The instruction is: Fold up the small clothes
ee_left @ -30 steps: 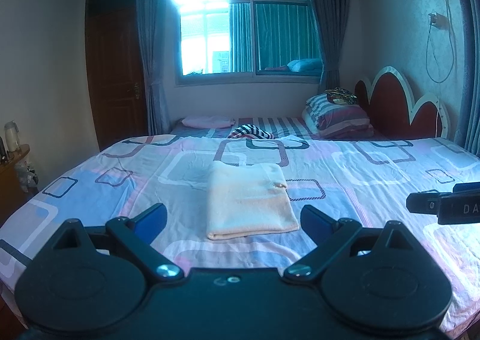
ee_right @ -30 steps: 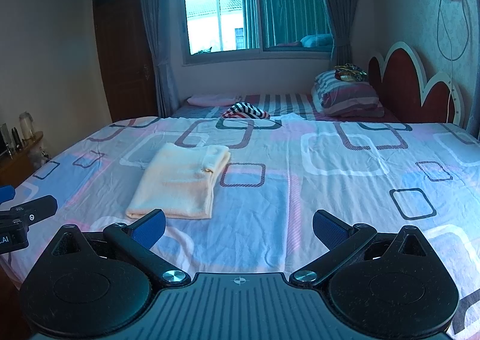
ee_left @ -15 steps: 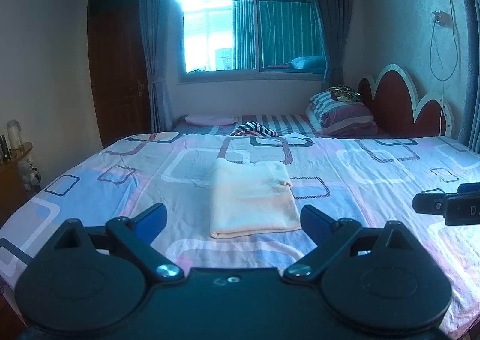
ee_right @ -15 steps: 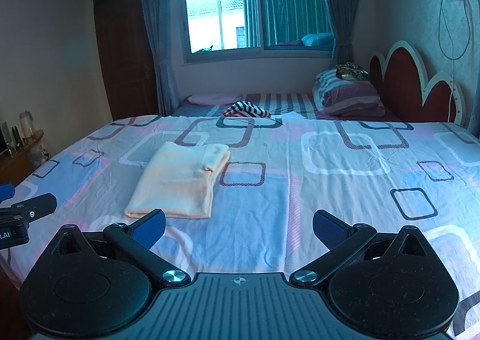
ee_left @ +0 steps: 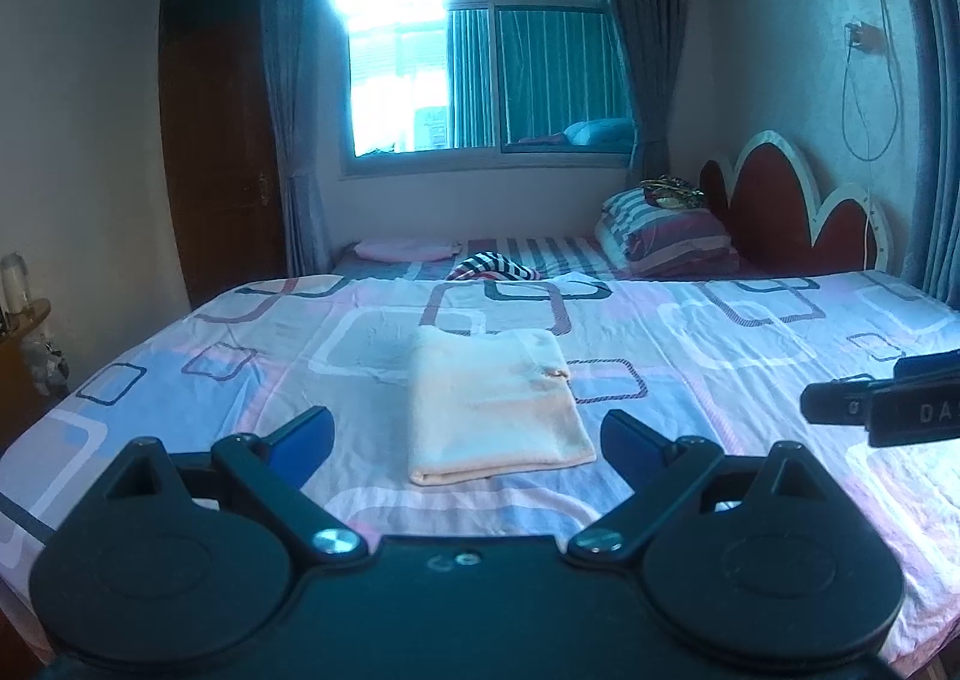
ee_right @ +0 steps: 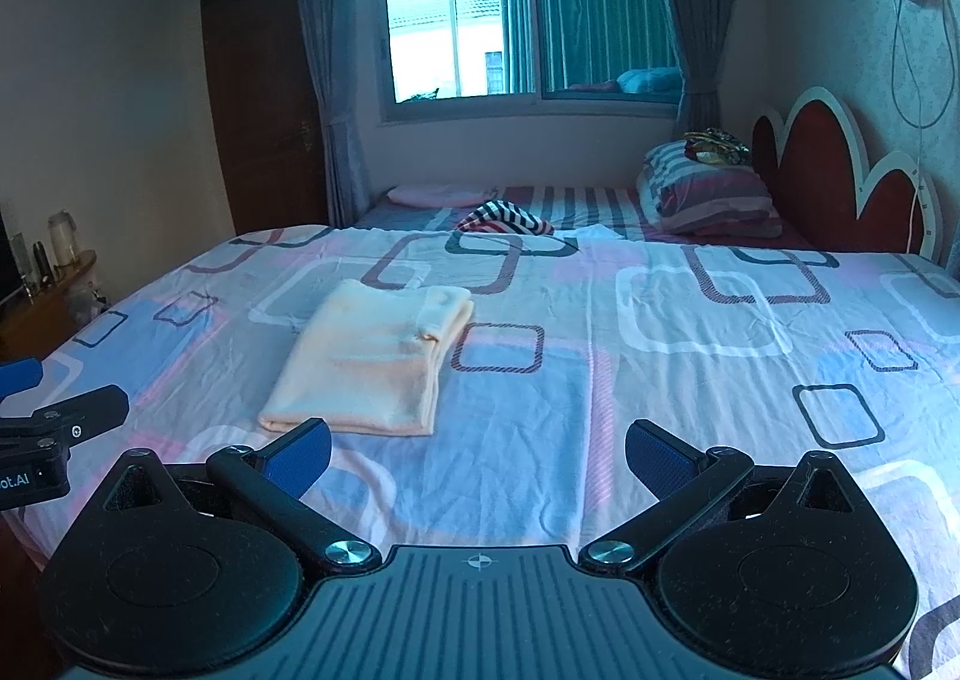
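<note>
My left gripper (ee_left: 467, 434) is nearer: folded cream garment (ee_left: 492, 410) at twelve o'clock, lengthwise; both jaws wide, empty.

Right hand-held gripper (ee_left: 888, 407) reads "DA"; left hand-held gripper (ee_right: 36, 440), "ot.AI".

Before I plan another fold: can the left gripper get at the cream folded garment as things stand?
Probably yes. The left gripper has open jaws facing the cream folded garment, with only bare bedsheet between.
</note>
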